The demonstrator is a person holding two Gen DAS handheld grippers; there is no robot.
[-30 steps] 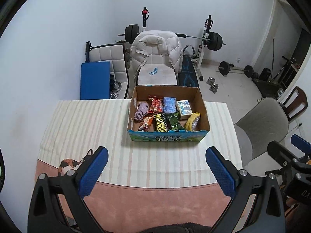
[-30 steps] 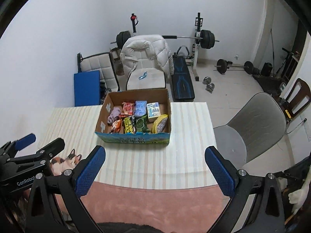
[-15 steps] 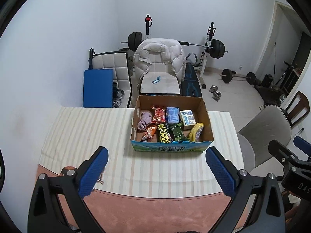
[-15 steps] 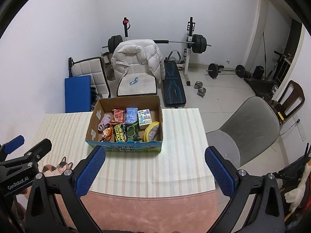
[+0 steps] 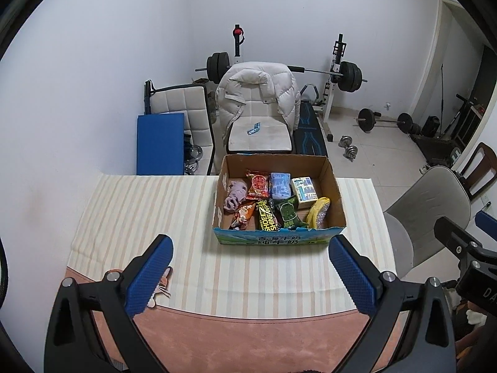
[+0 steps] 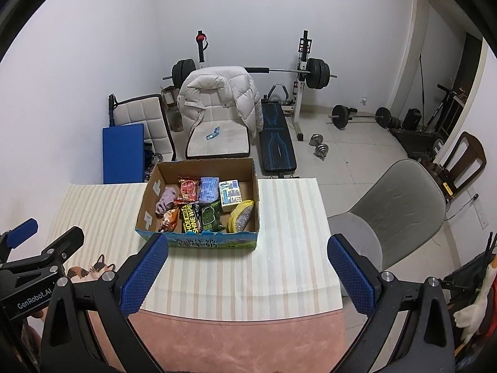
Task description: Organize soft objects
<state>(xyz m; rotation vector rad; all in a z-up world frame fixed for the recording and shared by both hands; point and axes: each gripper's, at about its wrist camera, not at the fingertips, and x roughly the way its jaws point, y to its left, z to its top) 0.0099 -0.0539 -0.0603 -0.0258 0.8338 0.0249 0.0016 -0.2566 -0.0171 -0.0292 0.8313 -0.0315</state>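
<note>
Both pairs of jaws stand wide apart and hold nothing. The left gripper (image 5: 250,275) and the right gripper (image 6: 248,273), each with blue textured pads, hover at the bottom of their frames above the striped cloth-covered worktop (image 5: 139,217). At frame centre sits the open brown cardboard box (image 5: 337,199), full of soft packets, among them a crumpled lilac cloth (image 5: 234,195) by its left wall. Smaller package labels are hard to read.
</note>
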